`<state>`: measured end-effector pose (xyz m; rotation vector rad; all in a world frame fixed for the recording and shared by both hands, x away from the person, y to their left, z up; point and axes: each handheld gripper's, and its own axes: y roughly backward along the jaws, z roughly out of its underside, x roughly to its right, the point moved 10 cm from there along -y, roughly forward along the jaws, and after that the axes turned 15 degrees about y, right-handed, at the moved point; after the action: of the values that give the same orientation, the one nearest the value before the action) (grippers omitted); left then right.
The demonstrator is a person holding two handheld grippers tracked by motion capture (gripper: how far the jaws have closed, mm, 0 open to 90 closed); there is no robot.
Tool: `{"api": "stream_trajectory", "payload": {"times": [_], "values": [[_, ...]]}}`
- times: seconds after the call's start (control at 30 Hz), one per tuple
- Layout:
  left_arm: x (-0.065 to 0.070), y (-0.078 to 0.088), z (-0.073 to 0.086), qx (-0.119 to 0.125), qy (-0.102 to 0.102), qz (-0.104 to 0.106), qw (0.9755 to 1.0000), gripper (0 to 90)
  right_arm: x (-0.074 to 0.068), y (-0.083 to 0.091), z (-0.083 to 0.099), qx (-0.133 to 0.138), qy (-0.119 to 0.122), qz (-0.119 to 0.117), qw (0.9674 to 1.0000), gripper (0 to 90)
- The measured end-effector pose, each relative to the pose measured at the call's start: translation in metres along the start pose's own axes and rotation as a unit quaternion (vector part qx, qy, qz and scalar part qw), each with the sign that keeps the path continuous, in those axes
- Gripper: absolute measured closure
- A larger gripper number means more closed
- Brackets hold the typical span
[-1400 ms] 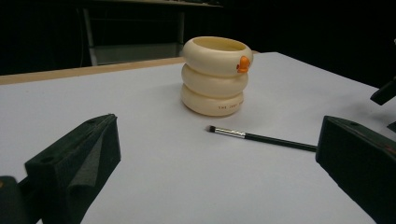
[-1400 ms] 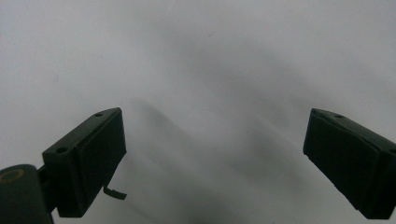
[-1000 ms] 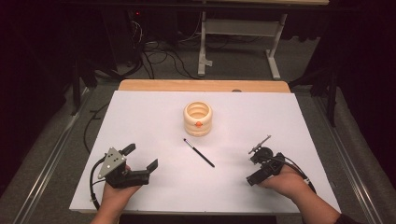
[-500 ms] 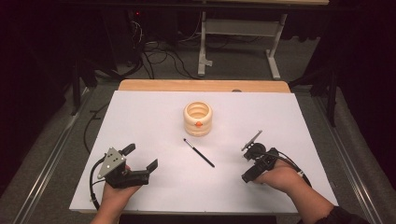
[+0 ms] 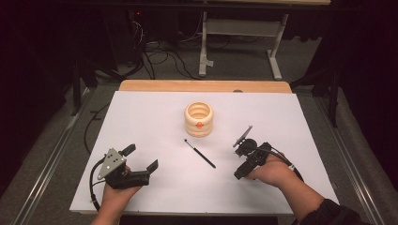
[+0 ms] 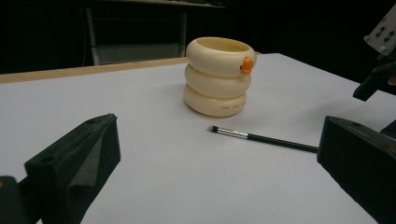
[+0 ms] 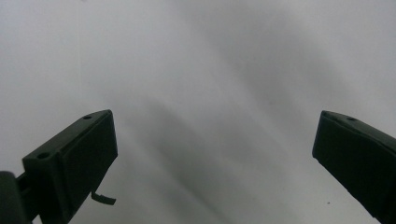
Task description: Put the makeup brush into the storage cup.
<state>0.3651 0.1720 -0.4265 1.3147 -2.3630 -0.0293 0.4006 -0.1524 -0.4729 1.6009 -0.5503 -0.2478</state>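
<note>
Right hand-held gripper [image 5: 241, 161] has slid toward the brush [image 5: 200, 153], its empty jaws just opening wide; left hand-held gripper [image 5: 141, 157] unmoved, open.

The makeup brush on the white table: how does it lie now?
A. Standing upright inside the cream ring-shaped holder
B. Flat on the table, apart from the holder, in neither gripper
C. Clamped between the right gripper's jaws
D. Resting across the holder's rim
B: the brush lies flat on the table, in front of the holder and not touching it, with nothing between the jaws of either gripper.
</note>
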Motion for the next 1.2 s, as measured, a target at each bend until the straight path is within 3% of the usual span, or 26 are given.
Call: {"api": "stream_trajectory", "payload": {"times": [0.77,0.87,1.0,1.13,1.2], "values": [[0.001,-0.001,0.001,-0.001,0.000,0.003,1.0000,0.2,-0.010,-0.002,-0.044,0.023,0.033,-0.010,0.9992,1.3],[0.001,-0.001,0.001,-0.002,-0.001,0.002,1.0000,0.2,-0.013,-0.002,-0.047,0.020,0.025,-0.014,0.9994,1.3],[0.001,-0.001,0.001,-0.001,0.001,0.003,1.0000,0.2,-0.013,-0.005,-0.056,0.026,0.044,-0.014,0.9986,2.1],[0.001,-0.001,0.001,-0.001,0.001,0.003,1.0000,0.2,-0.016,-0.006,-0.060,0.024,0.044,-0.016,0.9986,2.3],[0.001,-0.001,0.001,-0.001,0.001,0.003,1.0000,0.2,-0.017,-0.009,-0.066,0.025,0.055,-0.016,0.9980,2.3]]}}
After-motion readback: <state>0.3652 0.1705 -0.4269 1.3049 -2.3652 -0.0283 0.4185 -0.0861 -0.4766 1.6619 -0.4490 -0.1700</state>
